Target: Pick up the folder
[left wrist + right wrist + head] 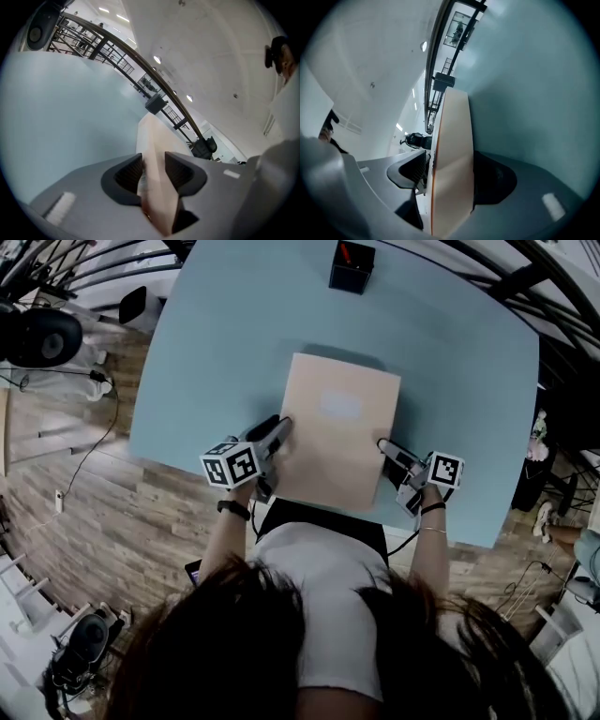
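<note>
folder [339,432]: near edge of tabletop [216,352]
left gripper [280,426]: clamped on left side
right gripper [383,444]: jaws apart around right side
step: gripping
next: close right, lift level

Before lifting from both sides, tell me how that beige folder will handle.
The folder looks thin and wide, so probably light but apt to sag midway. Its edge in the left gripper runs straight, hinting at some stiffness. Its smooth cover may slip.
</note>
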`<state>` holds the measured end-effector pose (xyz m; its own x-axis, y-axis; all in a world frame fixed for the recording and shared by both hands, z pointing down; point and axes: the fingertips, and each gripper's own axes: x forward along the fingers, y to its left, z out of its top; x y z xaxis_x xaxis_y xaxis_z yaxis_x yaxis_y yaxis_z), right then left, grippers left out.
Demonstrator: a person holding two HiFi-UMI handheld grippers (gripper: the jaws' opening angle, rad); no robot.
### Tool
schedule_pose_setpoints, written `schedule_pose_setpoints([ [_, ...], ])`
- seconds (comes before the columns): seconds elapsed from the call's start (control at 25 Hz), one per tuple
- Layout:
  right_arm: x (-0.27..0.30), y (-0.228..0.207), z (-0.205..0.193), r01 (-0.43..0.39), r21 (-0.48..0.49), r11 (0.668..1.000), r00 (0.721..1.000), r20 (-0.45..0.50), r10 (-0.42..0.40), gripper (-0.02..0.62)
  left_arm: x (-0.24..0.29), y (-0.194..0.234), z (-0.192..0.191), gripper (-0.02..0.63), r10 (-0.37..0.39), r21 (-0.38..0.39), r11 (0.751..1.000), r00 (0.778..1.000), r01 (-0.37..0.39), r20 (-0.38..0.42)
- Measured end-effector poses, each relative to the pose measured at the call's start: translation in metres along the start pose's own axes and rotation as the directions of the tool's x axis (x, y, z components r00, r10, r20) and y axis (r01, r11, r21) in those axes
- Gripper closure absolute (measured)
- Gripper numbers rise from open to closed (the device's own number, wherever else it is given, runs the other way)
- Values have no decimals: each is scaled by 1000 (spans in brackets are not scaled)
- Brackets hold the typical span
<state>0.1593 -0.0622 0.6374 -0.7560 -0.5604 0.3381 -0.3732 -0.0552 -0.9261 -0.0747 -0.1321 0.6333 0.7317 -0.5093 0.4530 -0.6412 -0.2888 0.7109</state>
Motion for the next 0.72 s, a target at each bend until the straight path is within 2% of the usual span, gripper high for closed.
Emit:
schedule_pose_setpoints([
  [0.12,5,8,-4,-114,69,991,991,-63,118,279,0,0,1,402,-6,-16,1000,1000,6,3],
  [0.28,13,15,-2,-139,32,990,985,-97,142,293,-2,4,5,400,-9,-44,999,1000,9,17],
  [0.4,12,13,0,-166,67,984,979,-111,172,295,-2,4,5,400,-15,-46,999,999,16,29],
  [0.48,21,20,-7,-220,96,971,959,-160,233,296,-1,5,6,400,-20,-52,998,999,22,30],
  [0.56,42,37,-25,-285,113,952,920,-248,304,296,-1,5,5,400,-28,-61,998,999,30,27],
  [0.6,52,44,-33,-292,108,950,909,-279,311,296,-1,5,4,400,-28,-62,998,999,29,26],
  [0.72,64,49,-37,-282,102,954,915,-269,300,295,-3,6,4,400,-19,-60,998,999,21,33],
])
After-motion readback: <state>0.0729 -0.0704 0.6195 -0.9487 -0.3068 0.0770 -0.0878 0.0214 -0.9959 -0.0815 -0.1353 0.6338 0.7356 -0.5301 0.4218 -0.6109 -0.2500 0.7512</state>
